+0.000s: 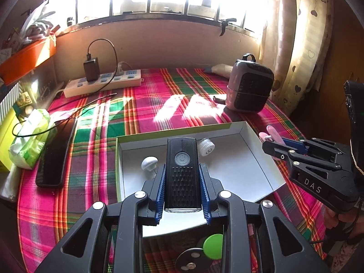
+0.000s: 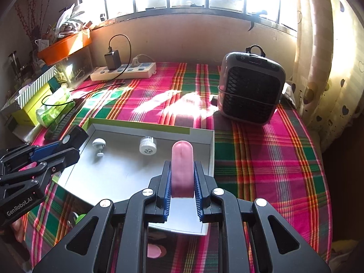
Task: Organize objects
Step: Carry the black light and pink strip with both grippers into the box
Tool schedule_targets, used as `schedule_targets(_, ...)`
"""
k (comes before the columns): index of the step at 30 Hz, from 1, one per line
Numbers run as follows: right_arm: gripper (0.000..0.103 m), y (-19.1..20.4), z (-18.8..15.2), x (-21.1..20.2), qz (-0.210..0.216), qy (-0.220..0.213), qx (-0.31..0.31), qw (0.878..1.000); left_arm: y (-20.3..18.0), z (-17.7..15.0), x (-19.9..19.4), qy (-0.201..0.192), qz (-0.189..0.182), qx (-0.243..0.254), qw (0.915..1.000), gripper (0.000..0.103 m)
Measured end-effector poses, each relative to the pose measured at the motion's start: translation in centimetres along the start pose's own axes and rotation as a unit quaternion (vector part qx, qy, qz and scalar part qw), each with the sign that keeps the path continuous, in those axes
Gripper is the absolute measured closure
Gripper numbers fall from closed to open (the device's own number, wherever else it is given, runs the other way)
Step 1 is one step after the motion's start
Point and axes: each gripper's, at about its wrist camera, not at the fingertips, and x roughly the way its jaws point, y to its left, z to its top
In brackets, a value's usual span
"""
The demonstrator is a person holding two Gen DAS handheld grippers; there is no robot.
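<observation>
I am holding a black flashlight clamped between my left gripper jaws over the shallow white box, and a pink rounded piece, perhaps a clip, pinched in my right gripper above the box's right side. A white cap and a small white knob are already lying inside, so I am judging this the depositing step. Next I am needing to lower each piece onto bare floor and open the jaws.
</observation>
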Motion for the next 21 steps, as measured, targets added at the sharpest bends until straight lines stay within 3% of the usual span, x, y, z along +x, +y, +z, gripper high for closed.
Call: schedule_targets(21,0.084,0.0,1.3,6.7,0.014,0.053,0.005,0.999,0.1,1.6,7.6,0.06,0.009,-0.011,0.9981,0.078)
